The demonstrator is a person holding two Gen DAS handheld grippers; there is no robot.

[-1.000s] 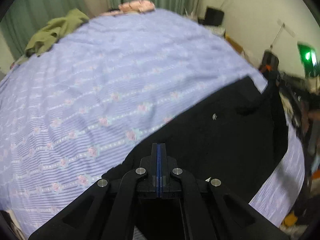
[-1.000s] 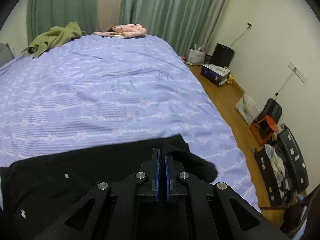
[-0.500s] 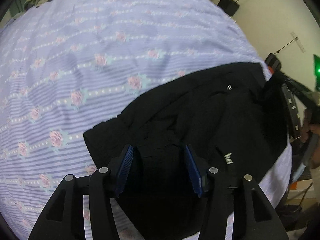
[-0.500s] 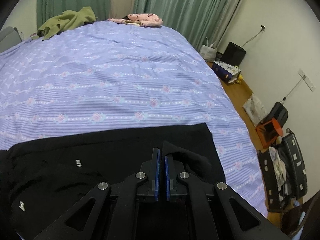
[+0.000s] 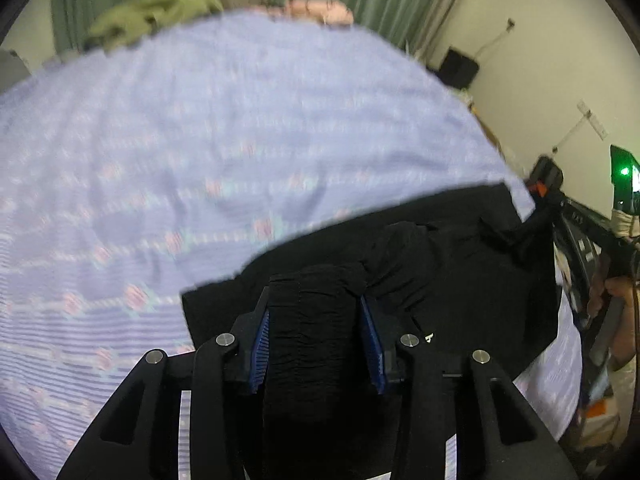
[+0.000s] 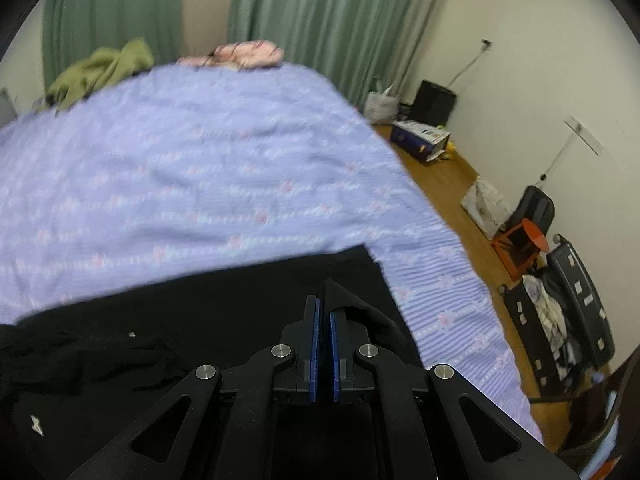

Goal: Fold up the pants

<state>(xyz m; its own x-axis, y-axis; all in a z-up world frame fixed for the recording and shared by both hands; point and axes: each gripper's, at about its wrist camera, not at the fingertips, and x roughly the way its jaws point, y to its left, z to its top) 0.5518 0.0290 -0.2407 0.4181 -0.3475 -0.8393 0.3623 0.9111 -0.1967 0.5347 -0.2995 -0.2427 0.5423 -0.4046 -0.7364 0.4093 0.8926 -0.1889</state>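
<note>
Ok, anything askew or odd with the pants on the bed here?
Only the black pants: bunched and rumpled at the waistband between the open left gripper fingers, not flat. The right gripper pinches a peaked corner. Nothing spilled or damaged.

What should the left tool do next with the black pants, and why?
Probably squeeze shut. The left tool is open with a gathered bunch of the black pants between its pads, while the right tool already pinches a corner.

The pants (image 5: 460,280) are matt black cloth, gathered in ribs at the waistband (image 5: 312,320). The sheet (image 6: 200,184) is soft lilac cloth. The floor (image 6: 452,200) is smooth wood.
</note>
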